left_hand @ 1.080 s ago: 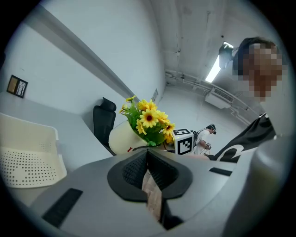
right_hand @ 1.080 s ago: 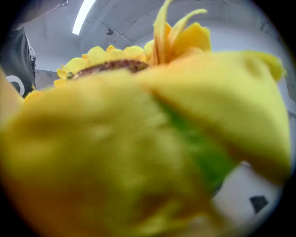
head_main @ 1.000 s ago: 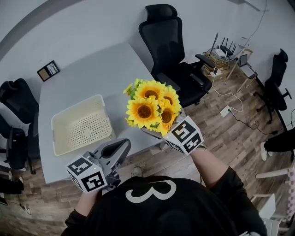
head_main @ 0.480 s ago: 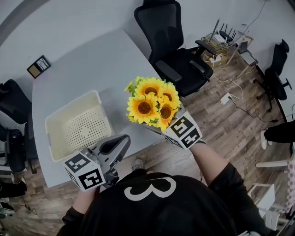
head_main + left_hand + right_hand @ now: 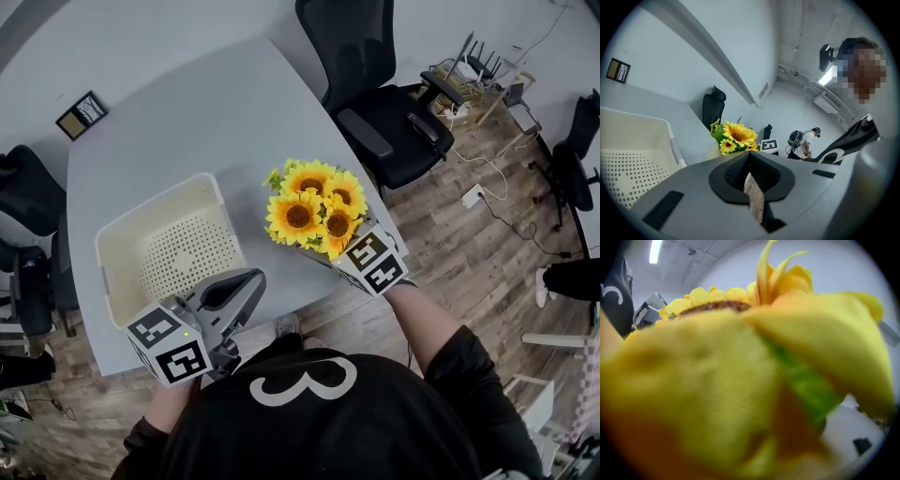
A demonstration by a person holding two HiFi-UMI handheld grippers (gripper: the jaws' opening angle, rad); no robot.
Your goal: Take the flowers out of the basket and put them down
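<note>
Flowers [image 5: 314, 214]: sunflower bunch, out of the basket [image 5: 155, 214] and just to its right, over the near corner of the desk [image 5: 187, 122]. It is carried heads-up by the right gripper [image 5: 367, 261], judged clamped on the stems because petals fill that gripper's own view. Left gripper [image 5: 246, 284]: jaws together on nothing, parked at the basket's near edge, apparently idle; basket empty, so setting down remains.

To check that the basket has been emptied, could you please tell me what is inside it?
The basket shows only its bare perforated floor; the sunflowers are outside, held by the right gripper. The left gripper covers its near edge, which cannot be seen.
</note>
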